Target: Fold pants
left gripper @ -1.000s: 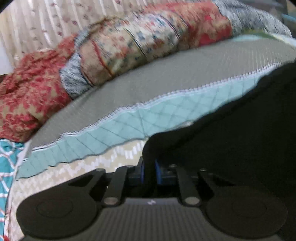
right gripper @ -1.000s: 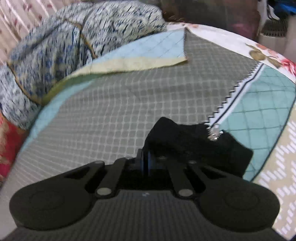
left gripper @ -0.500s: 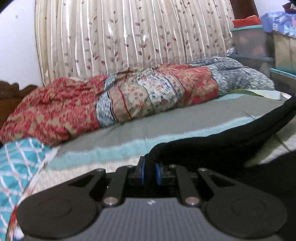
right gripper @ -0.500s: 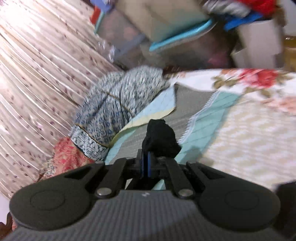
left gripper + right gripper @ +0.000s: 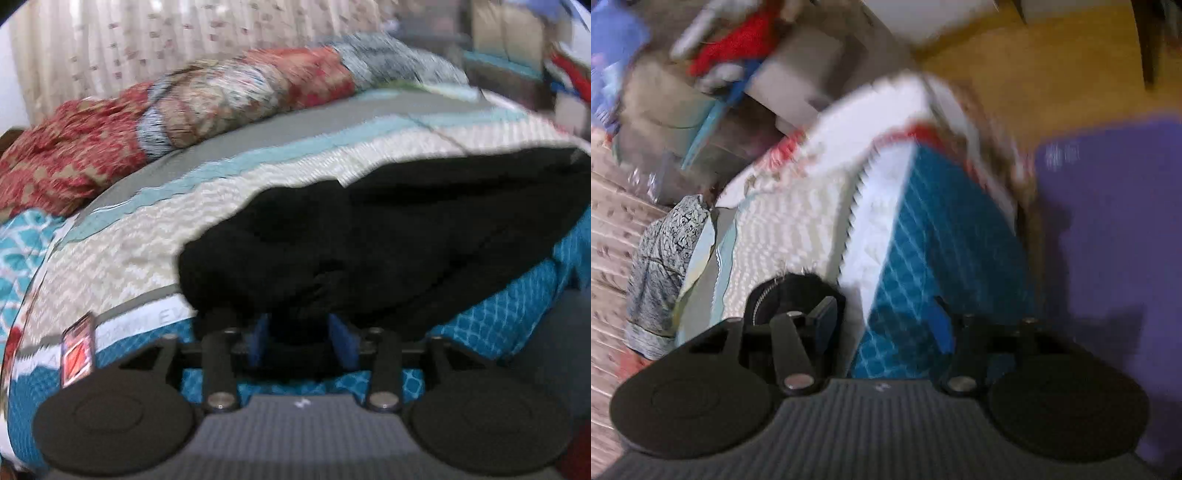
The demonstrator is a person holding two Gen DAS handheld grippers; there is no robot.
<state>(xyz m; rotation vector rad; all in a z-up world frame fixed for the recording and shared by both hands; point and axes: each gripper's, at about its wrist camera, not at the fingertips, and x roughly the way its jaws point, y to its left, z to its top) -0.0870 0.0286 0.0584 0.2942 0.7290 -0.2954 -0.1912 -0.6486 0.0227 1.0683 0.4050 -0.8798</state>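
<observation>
Pants [image 5: 388, 236] lie on patterned bed [image 5: 147, 236]; both claws opening, apparently released; curtain [image 5: 110, 44] behind.

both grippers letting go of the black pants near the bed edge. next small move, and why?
Probably back both grippers off. The left gripper is opening with black fabric pants between its fingers; the right gripper is opening, pants beside its left finger, on the patterned quilt.

Left gripper [image 5: 301, 341]: jaws opening, blue pads spread apart, pointing toward 12 o'clock and angled down. Dark cloth sits in the gap; pads not visibly pressing it.

Right gripper [image 5: 882, 325]: jaws opening, wide gap. One finger at 9 o'clock of the gap, the other at 3 o'clock. Nothing between them. Both views motion-blurred.
</observation>
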